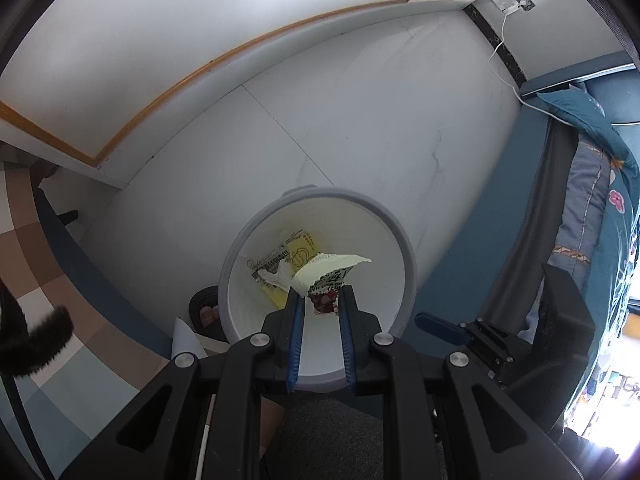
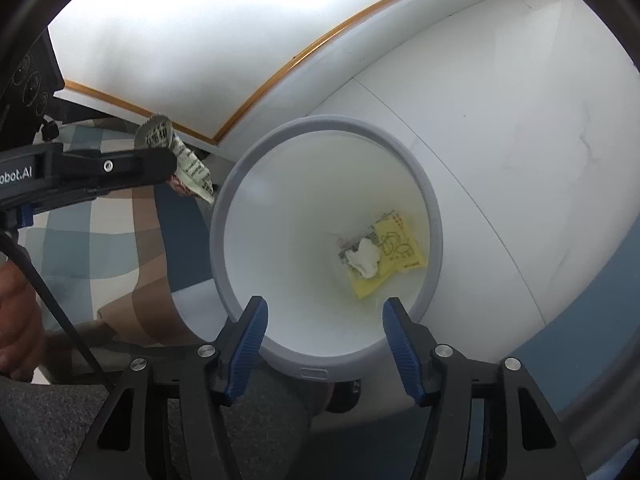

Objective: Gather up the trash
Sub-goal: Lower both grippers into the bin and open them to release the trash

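Currently a crumpled printed cream wrapper [image 1: 325, 276] is pinched between the nearly closed blue pads of the left tool [image 1: 320, 300], above the round white grey-rimmed plastic bin [image 2: 434, 216]. Right tool [image 2: 325, 312] is spread wide, nothing gripped; yellow packet [image 2: 394, 254] lies inside the bin.

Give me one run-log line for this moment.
left gripper: shut on wrapper, over bin | right gripper: open, nothing between | bin: yellow packet, tissue
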